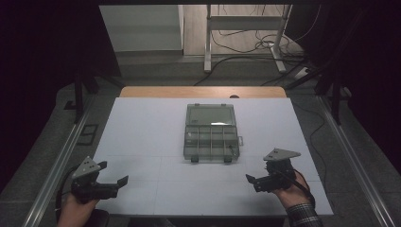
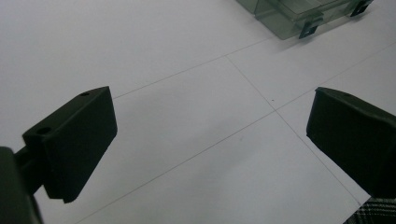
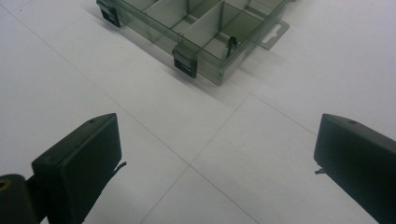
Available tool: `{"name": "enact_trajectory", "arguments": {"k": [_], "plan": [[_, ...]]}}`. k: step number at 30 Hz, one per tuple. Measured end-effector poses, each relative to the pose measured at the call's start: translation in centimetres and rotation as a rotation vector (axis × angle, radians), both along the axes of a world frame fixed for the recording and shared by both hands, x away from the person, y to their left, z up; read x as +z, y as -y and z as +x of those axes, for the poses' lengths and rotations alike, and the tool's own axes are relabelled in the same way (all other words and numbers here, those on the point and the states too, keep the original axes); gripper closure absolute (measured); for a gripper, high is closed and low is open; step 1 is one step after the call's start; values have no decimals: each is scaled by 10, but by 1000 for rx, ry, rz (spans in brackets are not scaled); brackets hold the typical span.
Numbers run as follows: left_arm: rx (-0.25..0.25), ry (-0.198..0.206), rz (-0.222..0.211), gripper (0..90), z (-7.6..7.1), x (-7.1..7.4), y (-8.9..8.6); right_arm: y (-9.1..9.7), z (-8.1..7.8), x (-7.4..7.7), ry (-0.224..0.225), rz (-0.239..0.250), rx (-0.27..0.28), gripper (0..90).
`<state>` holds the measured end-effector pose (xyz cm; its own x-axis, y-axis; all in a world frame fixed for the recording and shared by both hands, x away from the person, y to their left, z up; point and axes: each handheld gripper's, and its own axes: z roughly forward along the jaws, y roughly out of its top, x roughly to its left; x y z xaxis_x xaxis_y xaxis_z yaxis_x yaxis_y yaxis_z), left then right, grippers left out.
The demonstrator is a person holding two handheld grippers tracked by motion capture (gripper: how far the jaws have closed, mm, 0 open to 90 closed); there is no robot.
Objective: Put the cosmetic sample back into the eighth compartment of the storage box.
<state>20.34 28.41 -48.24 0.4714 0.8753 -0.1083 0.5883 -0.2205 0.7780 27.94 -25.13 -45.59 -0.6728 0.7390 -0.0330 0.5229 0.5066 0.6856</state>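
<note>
A clear grey organiser box [image 1: 211, 135] lies in the middle of the white table, its lid folded back toward the far side and its compartments showing. Two black latches hang on its near edge. A small dark item [image 3: 231, 44] sits in the near right compartment. My left gripper [image 1: 115, 171] rests at the near left of the table, open, with bare table between its jaws [image 2: 210, 135]. My right gripper [image 1: 257, 171] is at the near right, also open and holding nothing [image 3: 217, 154]. Both sit well short of the box [image 3: 196, 28], whose corner [image 2: 299, 14] appears in the left gripper view.
The white table top [image 1: 142, 137] ends in a wooden strip [image 1: 203, 92] at the far edge. Metal rails [image 1: 56, 165] run along both sides. Beyond the table are a frame's legs and cables [image 1: 246, 47] on the floor. A plaid sleeve [image 1: 305, 215] covers the right wrist.
</note>
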Motion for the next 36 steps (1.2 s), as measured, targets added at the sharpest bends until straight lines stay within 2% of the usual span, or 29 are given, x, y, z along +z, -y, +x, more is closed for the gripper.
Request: {"name": "enact_trajectory", "arguments": {"k": [17, 36], "plan": [[1, -2, 0, 23, 0, 0, 0, 23, -11, 1, -18, 6, -27, 18], [2, -2, -1, 24, 1, 0, 0, 50, -30, -5, -12, 53, -124, 3]]}}
